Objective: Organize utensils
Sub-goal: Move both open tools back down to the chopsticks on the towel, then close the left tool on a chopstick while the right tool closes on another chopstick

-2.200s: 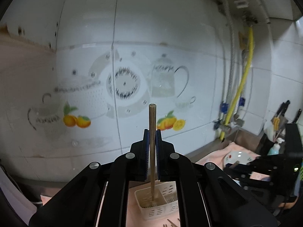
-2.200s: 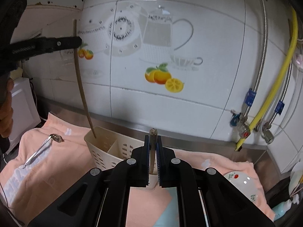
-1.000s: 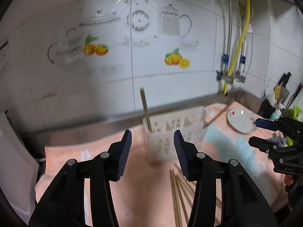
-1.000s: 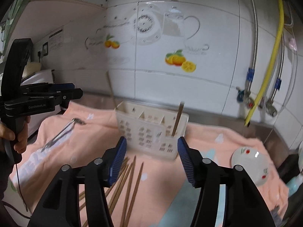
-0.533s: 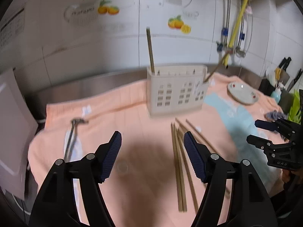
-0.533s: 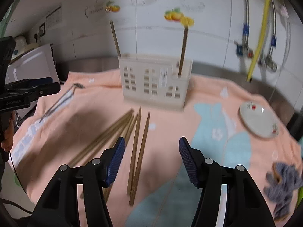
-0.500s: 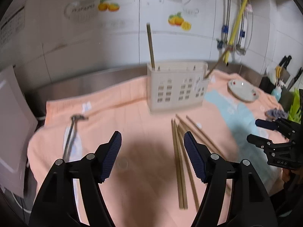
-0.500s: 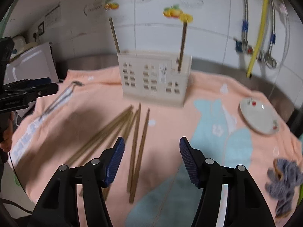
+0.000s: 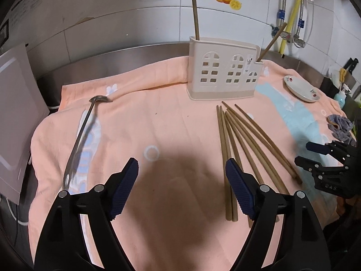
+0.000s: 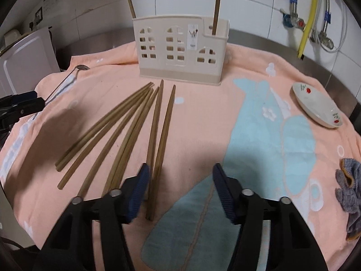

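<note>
Both empty: left gripper (image 9: 181, 187) jaws opening, right gripper (image 10: 180, 189) jaws closing w/ nothing between. I'd straddle one chopstick (image 10: 163, 131) only, then lift toward holder (image 10: 180, 52).

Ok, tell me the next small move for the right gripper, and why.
Probably ease the right gripper leftward and down over the nearest of the loose chopsticks. Its jaws are closing with nothing between them, that chopstick lies just inside its left finger, and the holder has only two chopsticks standing in it.

"DAS" on right hand-held gripper (image 9: 325, 164)
</note>
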`<action>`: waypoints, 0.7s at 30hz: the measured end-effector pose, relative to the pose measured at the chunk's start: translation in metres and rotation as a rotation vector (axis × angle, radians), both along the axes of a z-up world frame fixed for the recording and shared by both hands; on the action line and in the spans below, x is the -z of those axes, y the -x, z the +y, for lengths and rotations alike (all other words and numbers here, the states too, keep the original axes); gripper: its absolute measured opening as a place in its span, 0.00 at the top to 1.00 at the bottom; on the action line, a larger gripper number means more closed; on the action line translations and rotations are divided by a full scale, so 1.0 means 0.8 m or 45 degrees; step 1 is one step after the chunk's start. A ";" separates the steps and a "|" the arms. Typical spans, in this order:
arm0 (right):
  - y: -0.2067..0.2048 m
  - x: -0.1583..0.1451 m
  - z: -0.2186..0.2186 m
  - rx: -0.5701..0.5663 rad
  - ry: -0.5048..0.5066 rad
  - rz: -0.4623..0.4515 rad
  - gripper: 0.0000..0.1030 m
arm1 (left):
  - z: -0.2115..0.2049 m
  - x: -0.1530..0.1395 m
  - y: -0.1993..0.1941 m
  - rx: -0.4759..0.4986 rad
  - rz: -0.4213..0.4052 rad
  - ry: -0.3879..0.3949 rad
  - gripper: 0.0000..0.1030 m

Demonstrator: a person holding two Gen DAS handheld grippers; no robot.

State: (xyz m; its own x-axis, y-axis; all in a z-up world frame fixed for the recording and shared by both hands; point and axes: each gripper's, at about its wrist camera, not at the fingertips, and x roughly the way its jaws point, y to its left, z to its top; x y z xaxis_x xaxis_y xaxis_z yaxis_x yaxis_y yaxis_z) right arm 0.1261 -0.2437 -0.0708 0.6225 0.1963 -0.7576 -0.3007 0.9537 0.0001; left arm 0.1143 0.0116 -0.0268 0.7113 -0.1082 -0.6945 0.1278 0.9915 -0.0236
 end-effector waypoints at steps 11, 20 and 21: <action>-0.012 0.010 0.014 -0.037 0.004 0.040 0.72 | -0.003 0.007 0.005 0.008 0.014 -0.005 0.23; -0.013 0.013 0.026 -0.073 0.020 0.053 0.80 | -0.009 0.015 0.005 0.029 0.035 -0.008 0.23; -0.013 0.014 0.028 -0.079 0.024 0.055 0.81 | -0.010 0.016 0.005 0.032 0.037 -0.007 0.23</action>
